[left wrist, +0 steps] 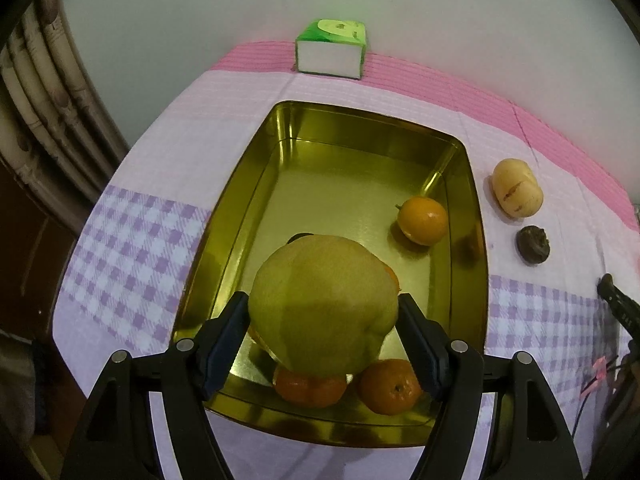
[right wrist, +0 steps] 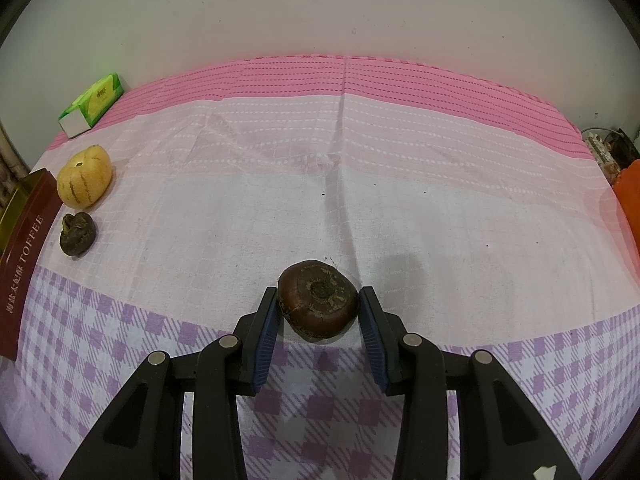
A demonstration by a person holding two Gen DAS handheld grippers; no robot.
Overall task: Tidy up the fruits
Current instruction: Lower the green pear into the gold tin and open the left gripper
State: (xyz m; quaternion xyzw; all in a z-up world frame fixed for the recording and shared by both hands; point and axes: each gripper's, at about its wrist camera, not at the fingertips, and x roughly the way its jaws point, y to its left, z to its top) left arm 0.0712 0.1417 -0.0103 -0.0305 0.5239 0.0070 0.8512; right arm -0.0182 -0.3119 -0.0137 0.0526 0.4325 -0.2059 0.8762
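Note:
My left gripper [left wrist: 323, 312] is shut on a large yellow-green pear [left wrist: 322, 304] and holds it over the near end of a gold tin [left wrist: 236, 216]. Inside the tin lie several oranges: one at the right wall [left wrist: 423, 220], two under the pear [left wrist: 310, 391] [left wrist: 389, 387]. My right gripper [right wrist: 319, 312] straddles a dark brown round fruit [right wrist: 318, 304] on the tablecloth; the left pad touches it, and a small gap shows at the right pad. A pale yellow striped fruit [right wrist: 83, 178] [left wrist: 517, 186] and a small dark wrinkled fruit [right wrist: 78, 234] [left wrist: 533, 245] lie beside the tin.
A green tissue pack [left wrist: 331, 51] [right wrist: 91, 100] stands at the table's far edge by the wall. The tin's dark red side [right wrist: 25, 264] reads TOFFEE. An orange object [right wrist: 629, 196] and clutter sit at the right edge. A pink and purple checked cloth [right wrist: 400, 200] covers the table.

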